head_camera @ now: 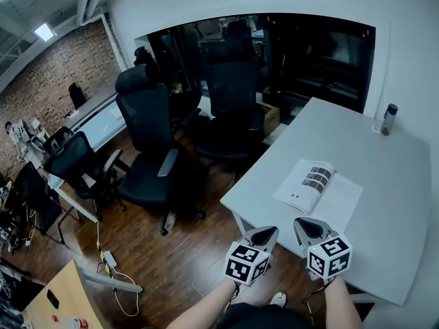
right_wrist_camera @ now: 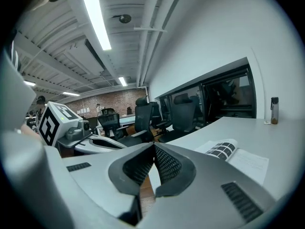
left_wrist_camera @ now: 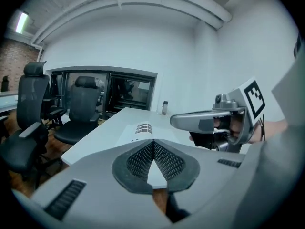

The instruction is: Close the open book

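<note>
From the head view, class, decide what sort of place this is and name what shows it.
Most likely an office: black swivel chairs stand beside a white desk holding an open book, with more desks near a brick wall.

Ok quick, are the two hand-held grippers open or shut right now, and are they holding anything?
Left hand-held gripper: closed, holding nothing.
Right hand-held gripper: closed, holding nothing.
</note>
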